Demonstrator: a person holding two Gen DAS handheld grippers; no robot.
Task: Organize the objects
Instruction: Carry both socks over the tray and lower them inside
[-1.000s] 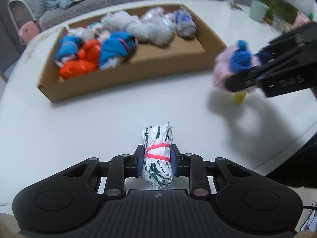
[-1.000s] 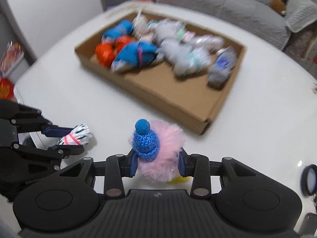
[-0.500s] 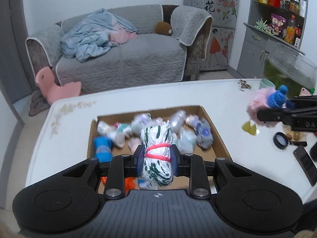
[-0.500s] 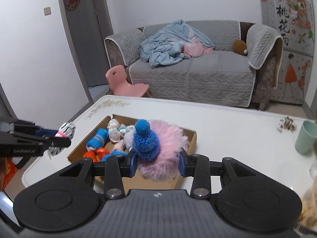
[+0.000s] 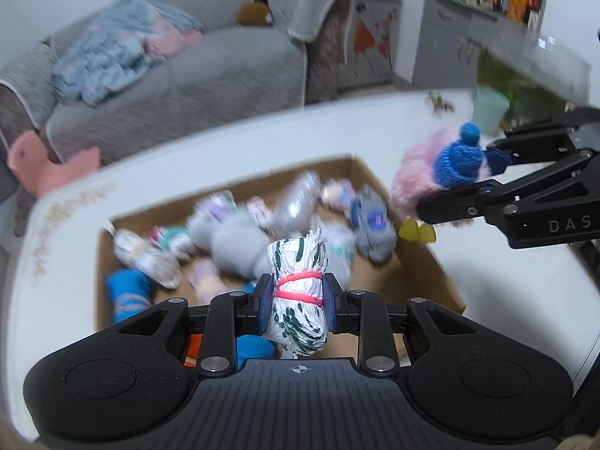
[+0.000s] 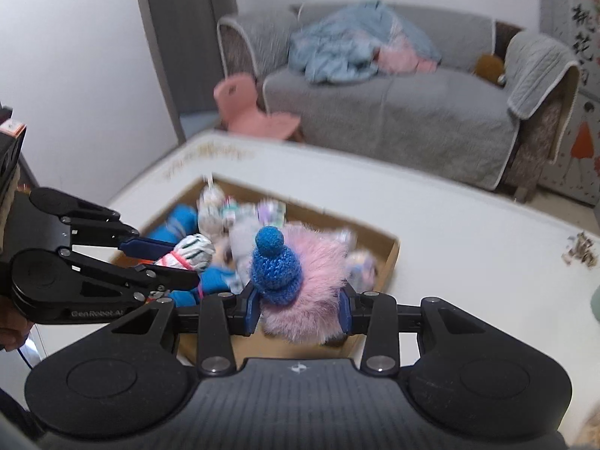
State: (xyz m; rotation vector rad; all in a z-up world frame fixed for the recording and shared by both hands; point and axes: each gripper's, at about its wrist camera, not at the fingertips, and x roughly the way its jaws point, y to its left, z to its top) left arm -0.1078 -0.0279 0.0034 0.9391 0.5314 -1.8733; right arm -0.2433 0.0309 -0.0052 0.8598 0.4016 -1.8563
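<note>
My left gripper [image 5: 298, 307] is shut on a white bundle with green marks [image 5: 298, 292], tied with a pink band, and holds it above the near part of the cardboard box [image 5: 431, 262]. My right gripper [image 6: 298, 309] is shut on a fluffy pink toy [image 6: 315, 281] that wears a blue knitted hat [image 6: 275, 266]; it hangs over the box's right side [image 6: 392, 251]. In the left wrist view the toy [image 5: 420, 176] and right gripper [image 5: 483, 172] show at the right. In the right wrist view the bundle [image 6: 189, 253] and left gripper [image 6: 165, 258] show at the left.
The box holds several rolled bundles, grey [image 5: 240, 243], blue [image 5: 127, 292] and orange. It stands on a white table [image 6: 468, 255]. A green cup [image 5: 489, 108] stands at the table's far right. A grey sofa [image 6: 393, 108] and a pink chair [image 6: 255, 112] lie beyond.
Both grippers have risen from just above the table and moved over the box, each still carrying its object. The views first tipped up to show the room, then dipped back towards the box.
</note>
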